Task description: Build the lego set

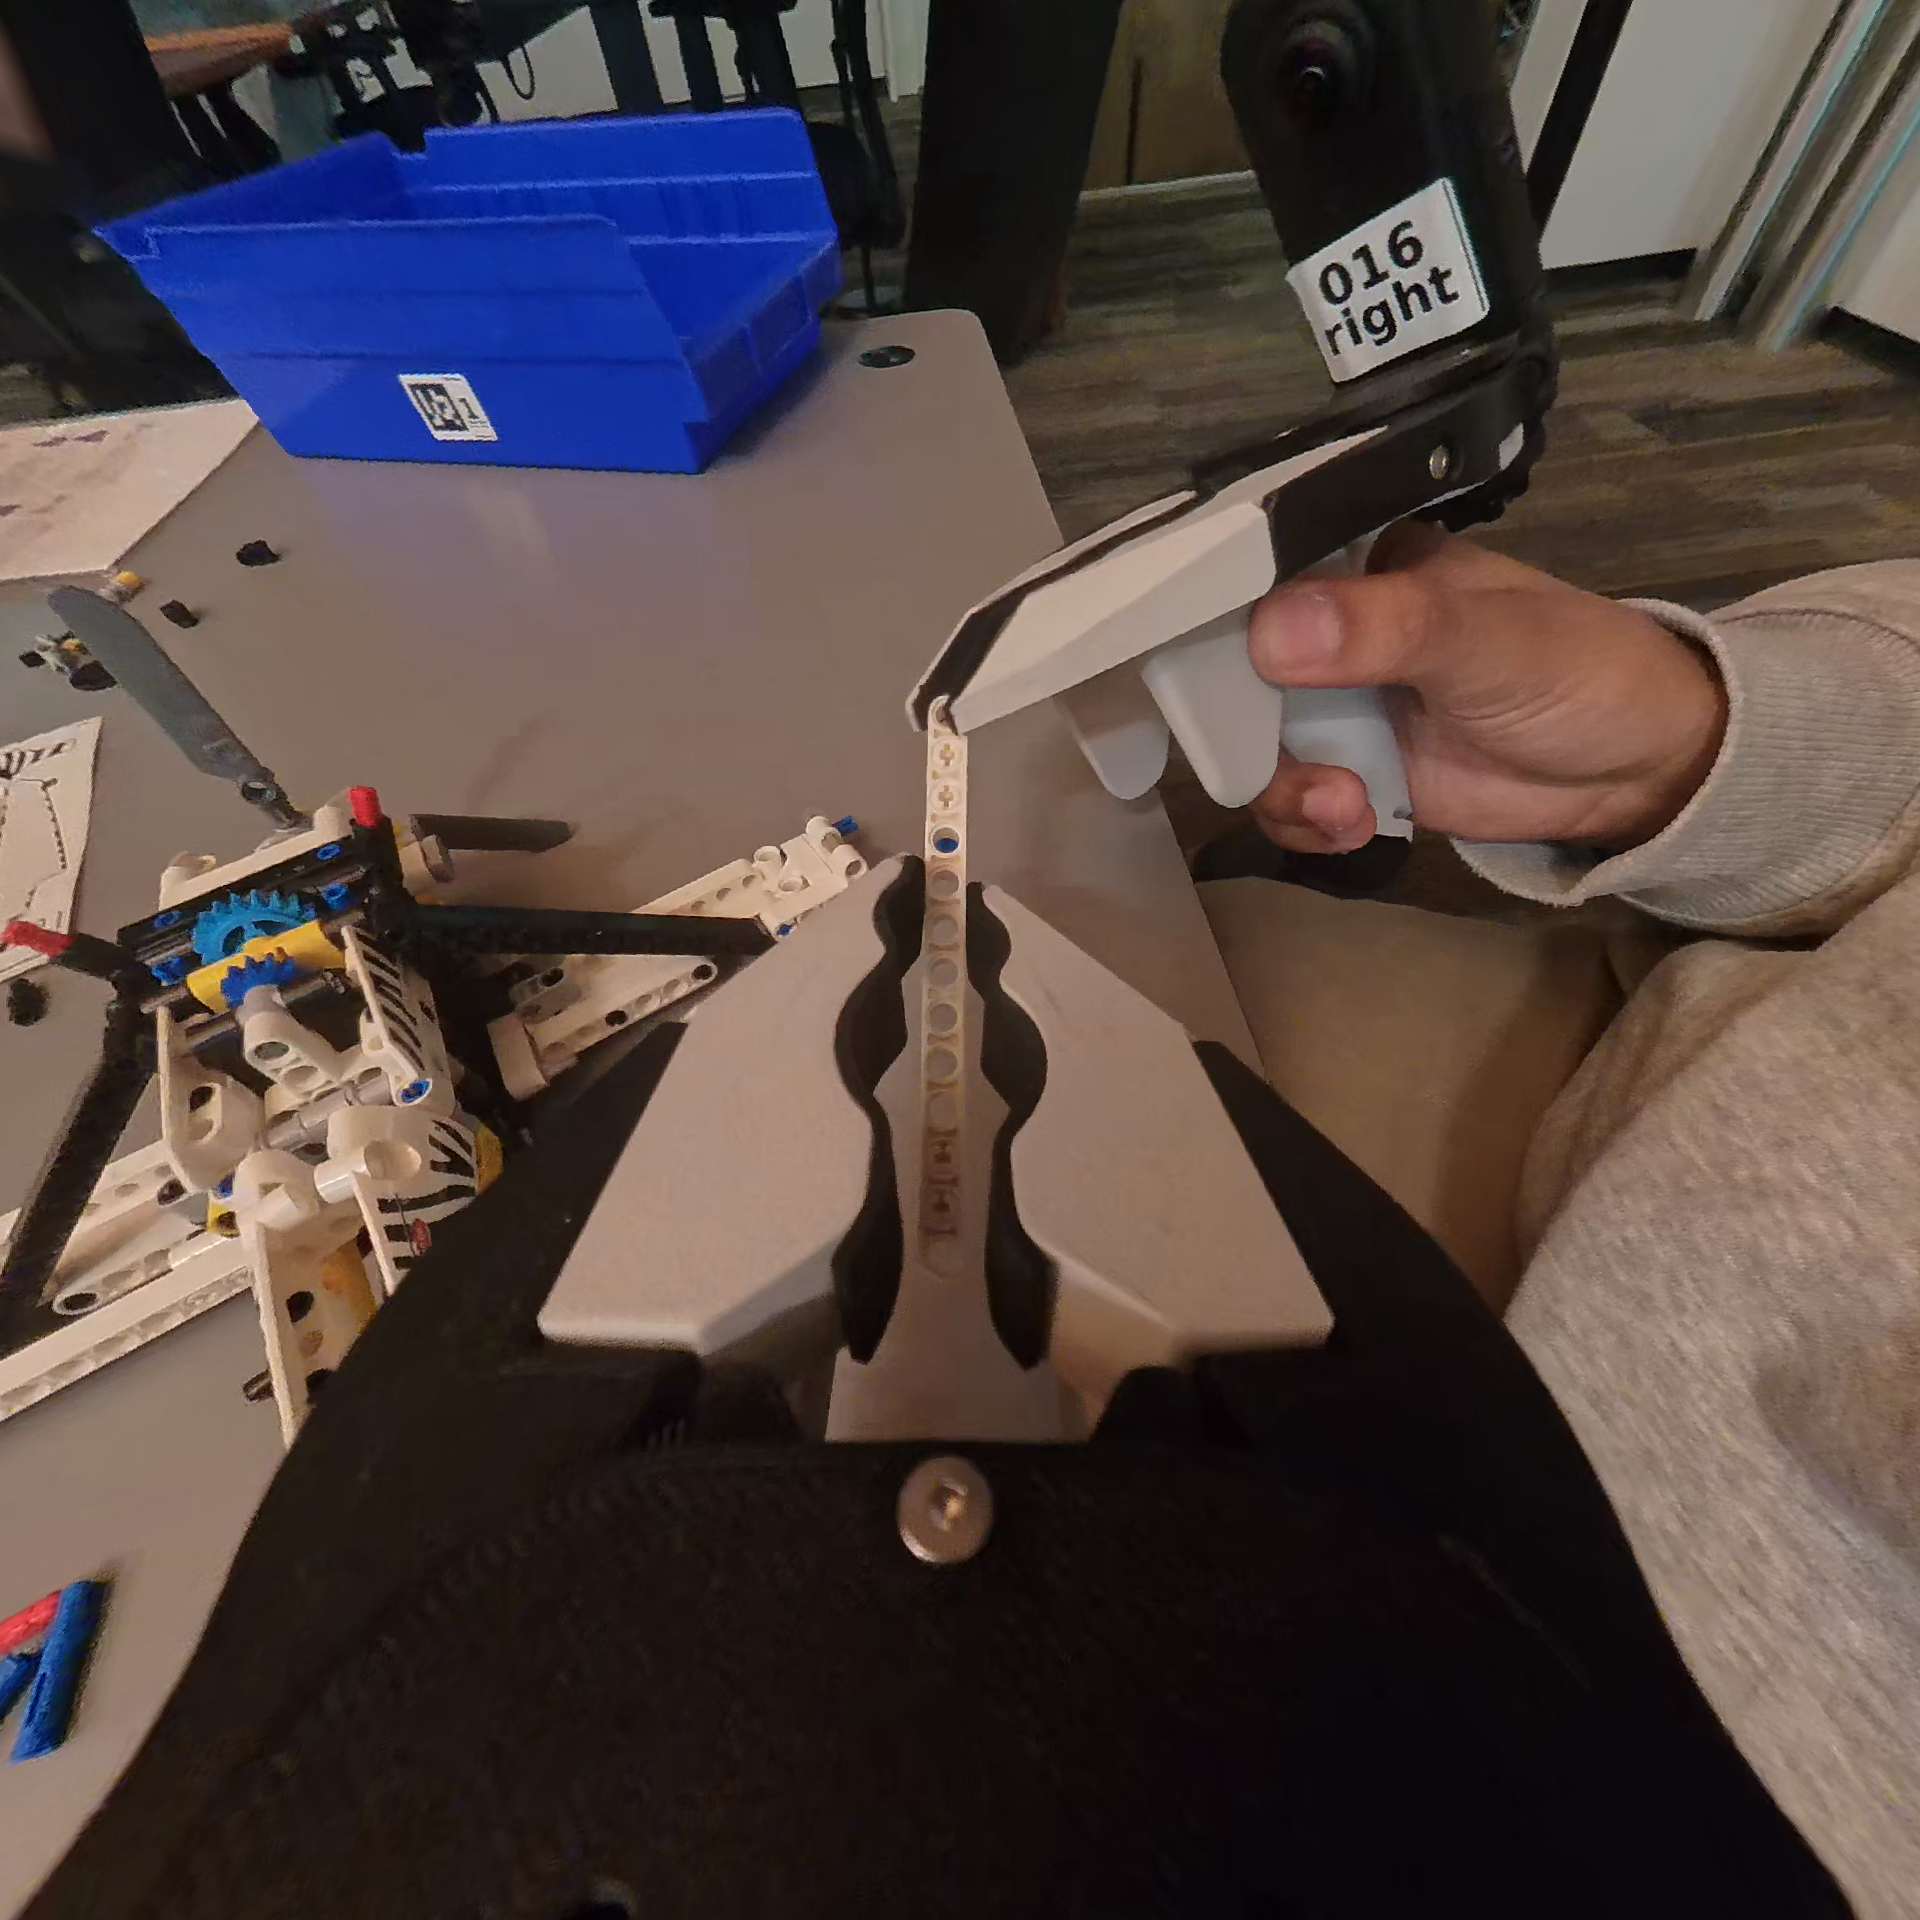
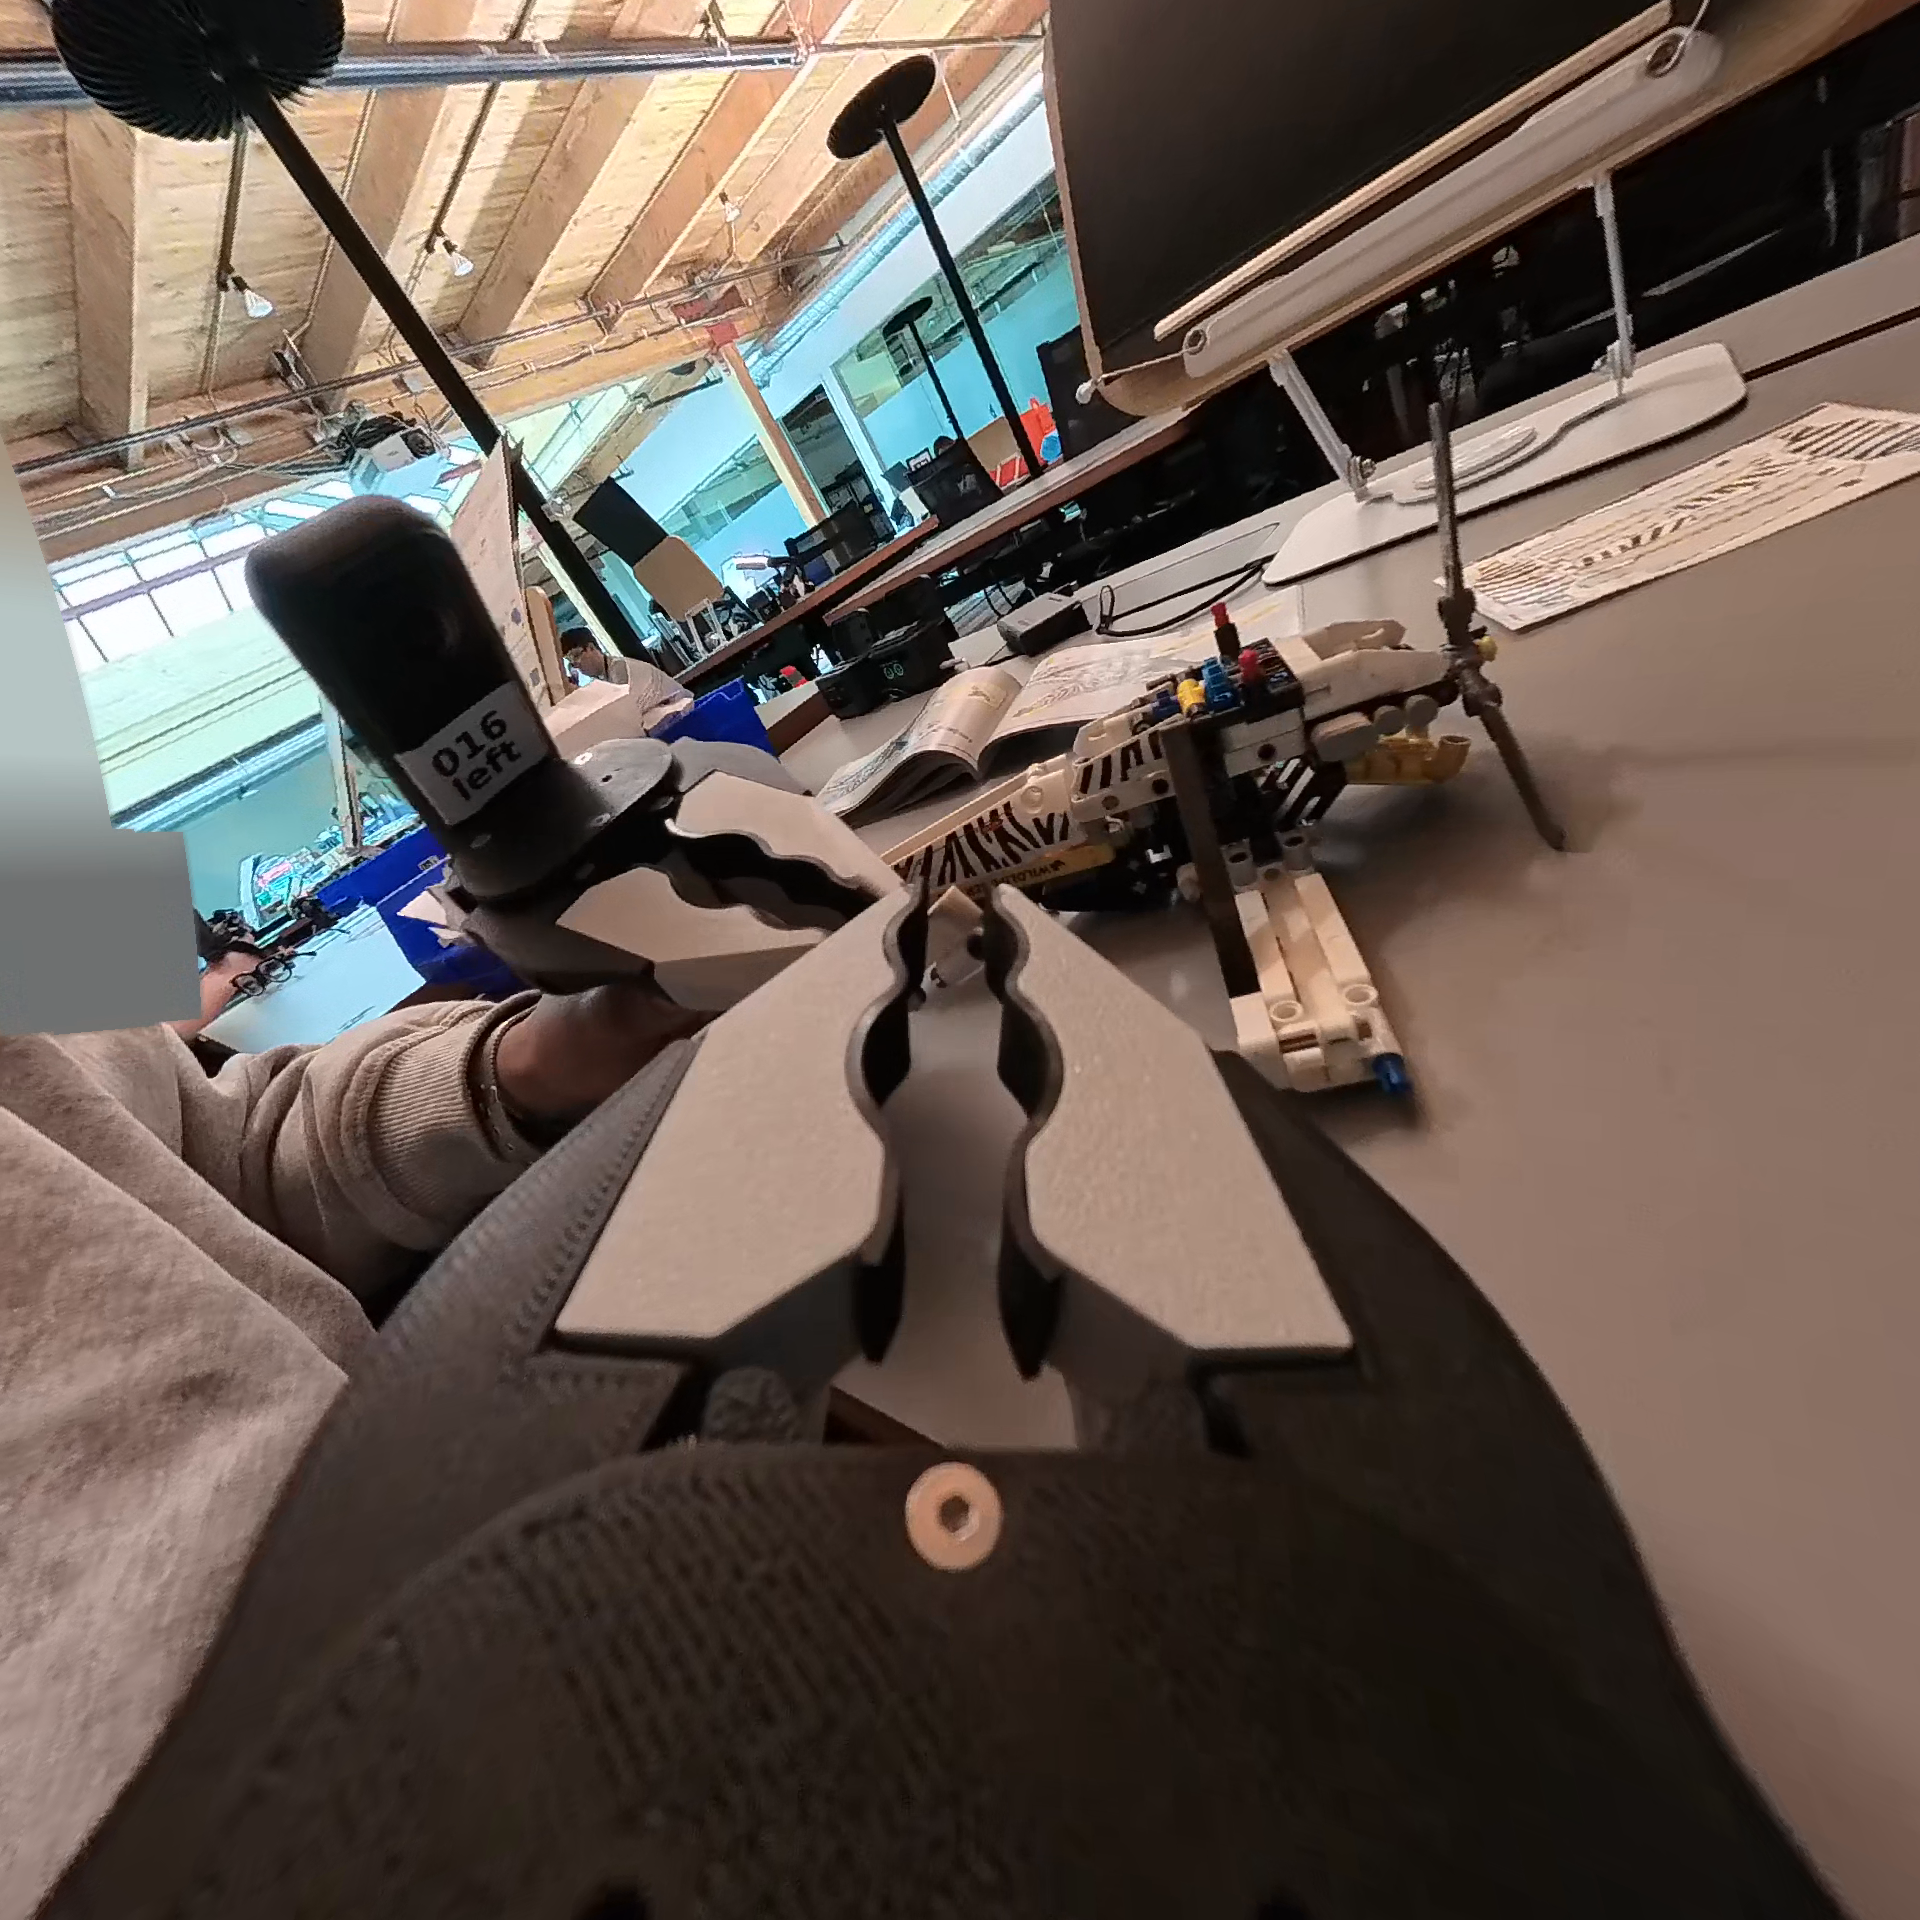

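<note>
Tongs on the left [image 1: 943, 883] were nearly together, clamped on a long white holed beam [image 1: 943, 997] that ran lengthwise down the gap between the fingers. Beam's long axis pointed forward, away from the left camera, its far end projecting past the fingertips. Right tongs [image 1: 935, 712] were pinched shut on that far tip, coming in from the right; in the right wrist view the beam's end [image 2: 951, 961] sat between the right fingertips [image 2: 951, 925]. Beam was held in the air just off the near-right edge of the grey desk [image 1: 623, 623]. Partly built model [image 1: 301, 997] lay on the desk left of the beam, with a blue bin [image 1: 499, 301] farther back, an open instruction booklet [image 2: 966, 727] and a monitor [image 2: 1299, 156]. Room was an open workshop with a wooden beam ceiling [image 2: 520, 156].
</note>
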The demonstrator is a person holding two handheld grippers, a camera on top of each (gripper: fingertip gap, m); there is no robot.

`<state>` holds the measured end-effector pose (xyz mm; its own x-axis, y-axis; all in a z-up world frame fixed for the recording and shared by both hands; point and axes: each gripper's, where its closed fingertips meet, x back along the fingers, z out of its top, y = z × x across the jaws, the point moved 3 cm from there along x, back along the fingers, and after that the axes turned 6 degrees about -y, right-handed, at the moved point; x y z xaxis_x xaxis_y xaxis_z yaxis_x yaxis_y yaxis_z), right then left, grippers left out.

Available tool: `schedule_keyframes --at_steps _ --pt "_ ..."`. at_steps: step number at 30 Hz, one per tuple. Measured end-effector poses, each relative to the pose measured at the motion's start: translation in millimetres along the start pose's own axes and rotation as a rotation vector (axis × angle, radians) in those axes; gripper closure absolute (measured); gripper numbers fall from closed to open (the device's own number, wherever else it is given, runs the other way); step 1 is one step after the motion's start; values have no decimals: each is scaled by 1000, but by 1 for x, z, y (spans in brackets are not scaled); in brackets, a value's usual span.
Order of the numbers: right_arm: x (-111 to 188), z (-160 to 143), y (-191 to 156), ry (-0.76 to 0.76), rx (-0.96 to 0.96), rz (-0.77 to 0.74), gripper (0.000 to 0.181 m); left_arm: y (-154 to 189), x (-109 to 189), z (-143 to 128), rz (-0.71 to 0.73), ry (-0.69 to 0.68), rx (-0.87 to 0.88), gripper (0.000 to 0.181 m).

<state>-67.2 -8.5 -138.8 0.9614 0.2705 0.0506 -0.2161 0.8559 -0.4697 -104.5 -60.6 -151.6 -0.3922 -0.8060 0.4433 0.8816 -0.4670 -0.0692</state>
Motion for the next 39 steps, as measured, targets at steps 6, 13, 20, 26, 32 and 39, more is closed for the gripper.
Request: schedule_keyframes --at_steps 6,13,20,26,32,39 --pt "0 -1 0 1 -5 3 173 0 1 0 -36 1 42 175" --pt "-1 -2 1 -10 1 -2 175 -1 4 -1 -135 15 165 175" --pt "3 -1 3 -2 11 -16 180 -7 7 0 -195 57 279 176" --pt "7 2 4 10 -3 -1 169 -8 8 1 -207 68 298 176" --pt "4 1 2 0 -17 26 158 -7 9 1 -212 69 291 176" --pt "-6 -6 -12 -45 84 53 155 -6 15 11 -396 184 503 176"
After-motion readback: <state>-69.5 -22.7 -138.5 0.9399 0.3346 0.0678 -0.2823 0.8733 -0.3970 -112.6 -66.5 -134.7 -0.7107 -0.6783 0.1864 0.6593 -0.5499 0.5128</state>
